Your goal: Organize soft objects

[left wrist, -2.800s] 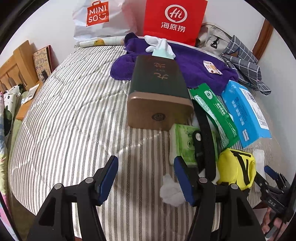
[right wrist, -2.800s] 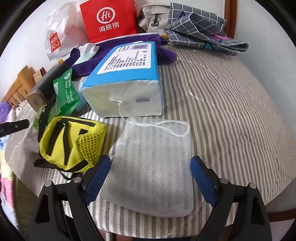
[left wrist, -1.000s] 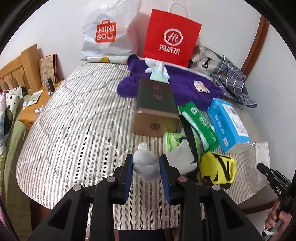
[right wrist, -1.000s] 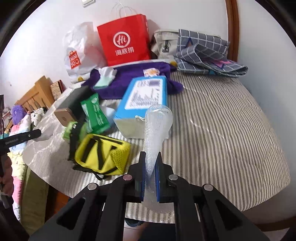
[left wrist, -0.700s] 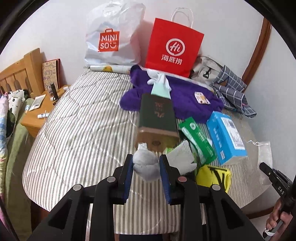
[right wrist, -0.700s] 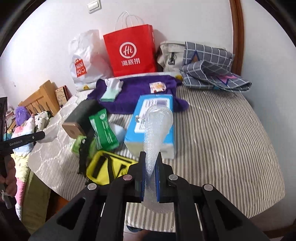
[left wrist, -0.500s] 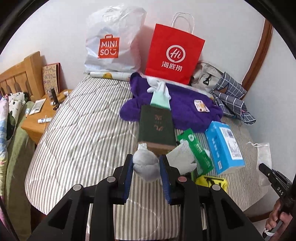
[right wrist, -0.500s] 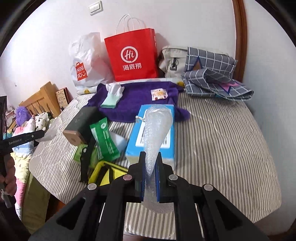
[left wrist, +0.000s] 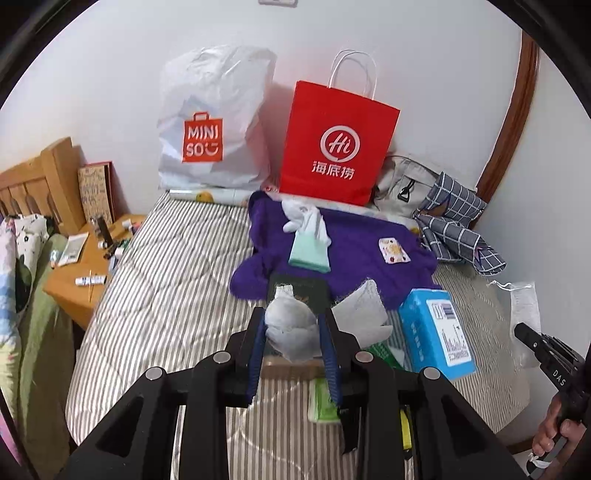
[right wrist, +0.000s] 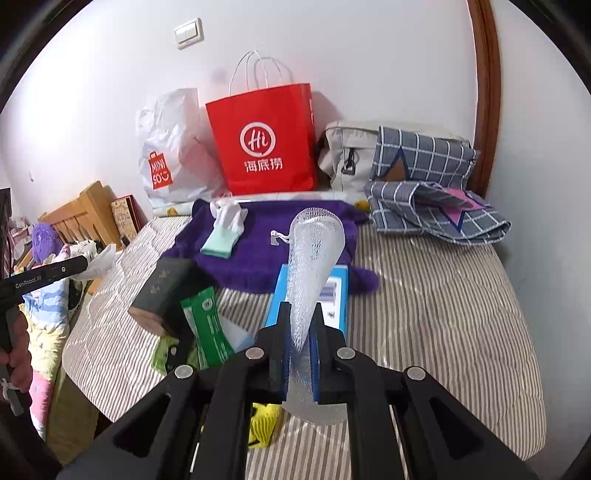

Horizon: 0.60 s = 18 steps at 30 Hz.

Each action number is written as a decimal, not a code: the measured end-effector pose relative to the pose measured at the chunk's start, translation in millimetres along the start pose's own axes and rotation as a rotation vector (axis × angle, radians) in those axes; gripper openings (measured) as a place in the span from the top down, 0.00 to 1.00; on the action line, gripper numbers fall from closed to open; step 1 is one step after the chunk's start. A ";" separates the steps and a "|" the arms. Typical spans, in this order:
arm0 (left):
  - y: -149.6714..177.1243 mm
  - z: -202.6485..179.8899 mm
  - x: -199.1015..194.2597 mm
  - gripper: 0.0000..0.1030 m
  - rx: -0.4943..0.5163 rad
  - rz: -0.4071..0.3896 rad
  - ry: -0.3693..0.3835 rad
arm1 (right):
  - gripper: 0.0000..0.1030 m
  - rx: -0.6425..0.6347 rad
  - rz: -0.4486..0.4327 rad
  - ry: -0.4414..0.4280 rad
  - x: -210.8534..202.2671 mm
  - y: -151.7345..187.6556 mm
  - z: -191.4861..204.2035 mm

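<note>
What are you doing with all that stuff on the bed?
A person is tidying soft things with two handheld grippers. The left gripper is clamped on a grey sock, and the right gripper pinches a white mesh bag. Both are held above the striped bed, where packets, a box and clothes lie.

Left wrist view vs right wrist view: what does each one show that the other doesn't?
Only the left wrist view shows the left gripper shut on a grey sock, the wooden nightstand with small items on it, and a light green packet on the striped bedcover.

Only the right wrist view shows the right gripper shut on a white mesh bag, the wall switch, and a green wipes pack in full.

Both show the red paper bag, the white Miniso bag, the purple fleece and the blue tissue pack.
</note>
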<state>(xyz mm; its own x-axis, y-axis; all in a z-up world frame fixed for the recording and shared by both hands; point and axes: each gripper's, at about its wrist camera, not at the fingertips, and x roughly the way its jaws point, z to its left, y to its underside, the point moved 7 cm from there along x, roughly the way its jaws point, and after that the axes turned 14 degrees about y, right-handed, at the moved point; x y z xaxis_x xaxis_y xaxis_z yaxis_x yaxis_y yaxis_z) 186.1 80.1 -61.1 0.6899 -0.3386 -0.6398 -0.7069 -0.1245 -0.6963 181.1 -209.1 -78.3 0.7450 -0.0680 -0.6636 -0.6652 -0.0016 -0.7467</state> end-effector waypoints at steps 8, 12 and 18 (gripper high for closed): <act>-25.2 -9.8 8.2 0.73 0.021 -0.014 0.001 | 0.92 -0.008 -0.019 0.004 4.1 -25.9 0.0; -37.7 -15.4 14.1 0.73 0.033 -0.016 0.008 | 0.92 -0.007 -0.024 0.006 8.2 -37.1 -0.8; -53.8 -19.4 26.2 0.73 0.052 -0.012 0.006 | 0.92 -0.004 -0.037 0.009 18.1 -56.8 -2.7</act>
<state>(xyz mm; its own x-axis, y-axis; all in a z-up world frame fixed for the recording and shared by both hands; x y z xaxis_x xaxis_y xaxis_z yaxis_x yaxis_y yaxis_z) 239.2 59.9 -34.1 0.6972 -0.3429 -0.6295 -0.6894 -0.0801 -0.7199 232.2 -212.9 -47.8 0.7686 -0.0770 -0.6351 -0.6375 -0.0078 -0.7704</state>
